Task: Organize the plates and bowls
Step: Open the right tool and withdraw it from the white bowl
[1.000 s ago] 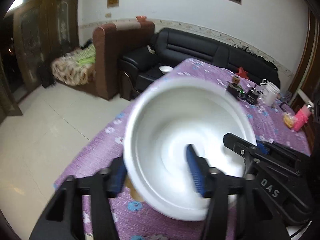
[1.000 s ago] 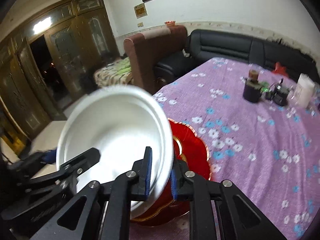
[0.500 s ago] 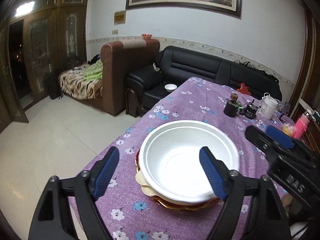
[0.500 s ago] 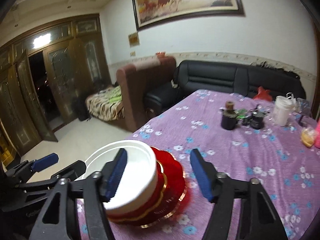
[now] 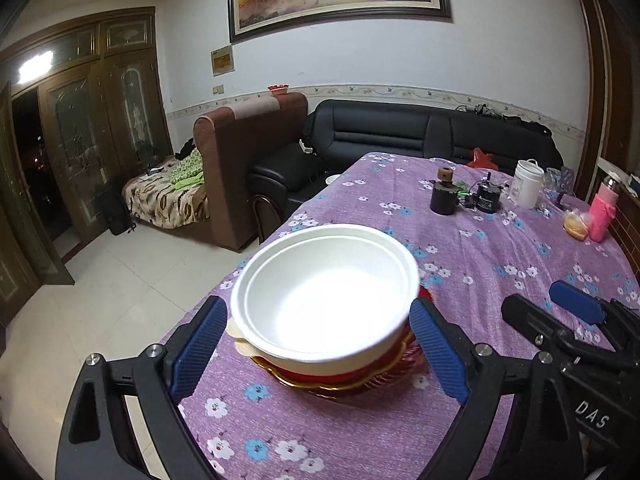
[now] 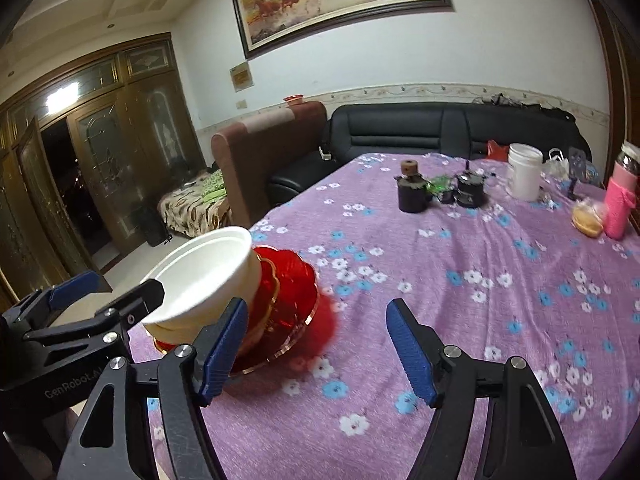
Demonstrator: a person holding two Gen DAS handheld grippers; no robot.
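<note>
On the purple flowered tablecloth point(image 5: 480, 248), near the table edge at about 7 o'clock from the middle of the cloth, the white bowl point(image 5: 326, 296) is sitting on top of a stack of red plates with gold rims point(image 6: 288, 292). You are holding your left gripper point(image 5: 318, 354) around the bowl, and its jaws are opening, with the bowl between the blue pads but not pinched. Your right gripper point(image 6: 316, 350) is off to the bowl's 3 o'clock side, and its jaws are opening too, with only cloth between them. The bowl is resting mouth up, so its open side is pointing at the ceiling, and it is round, so it is not showing any long side. It is looking thin and light, maybe foam or plastic, so it is likely going to bend or crack if you are squeezing hard. It is also looking smooth, so it may be slipping. If you are picking it up again, taking it by the rim, one pad inside and one outside, is looking safest. The red plates are looking shiny and hard, and they may chip. A dark cup point(image 6: 412, 196), a white jar point(image 6: 524, 176) and a pink bottle point(image 6: 620, 204) are standing far off at 1 o'clock, well apart from the stack.
</note>
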